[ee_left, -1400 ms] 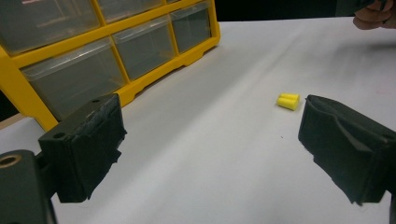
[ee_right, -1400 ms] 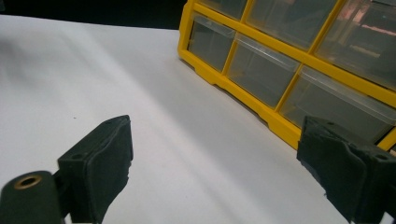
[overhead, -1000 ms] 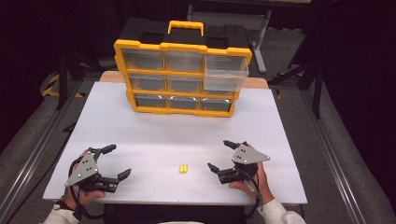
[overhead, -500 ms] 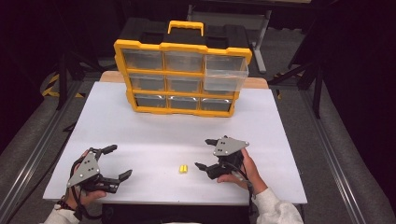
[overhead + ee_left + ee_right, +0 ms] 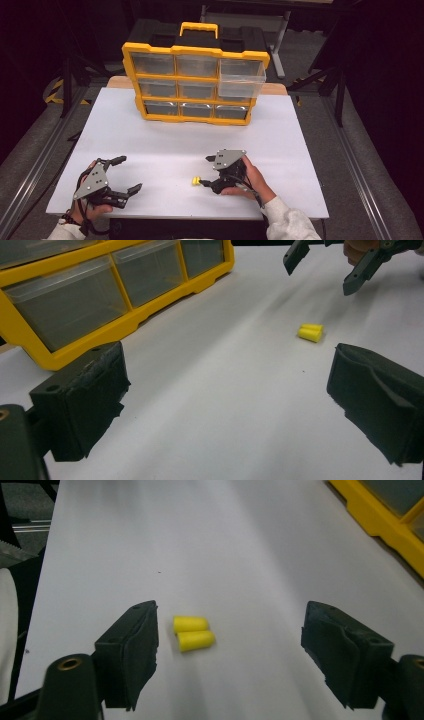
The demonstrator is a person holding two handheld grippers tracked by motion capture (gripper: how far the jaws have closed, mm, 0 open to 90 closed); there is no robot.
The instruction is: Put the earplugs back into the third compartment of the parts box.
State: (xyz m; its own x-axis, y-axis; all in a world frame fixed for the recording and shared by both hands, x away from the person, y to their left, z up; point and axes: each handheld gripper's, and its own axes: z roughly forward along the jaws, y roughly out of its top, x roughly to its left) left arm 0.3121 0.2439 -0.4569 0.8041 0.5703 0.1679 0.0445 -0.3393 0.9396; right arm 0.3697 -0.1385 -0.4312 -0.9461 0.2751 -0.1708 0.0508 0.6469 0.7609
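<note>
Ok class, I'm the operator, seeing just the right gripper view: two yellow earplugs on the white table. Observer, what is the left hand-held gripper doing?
Observer: The left hand-held gripper sits open near the table's front left corner, nothing between its jaws.
Operator: What is that yellow edge I see?
Observer: A yellow organizer with nine clear drawers.
Operator: All shut?
Observer: No, one right-column drawer stands pulled out.

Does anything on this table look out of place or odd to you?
One thing: on the yellow organizer, the clear drawer at the right end of the top row juts out while the others sit flush. Two yellow earplugs lie loose on the white table, between the right hand-held gripper's open jaws.
</note>
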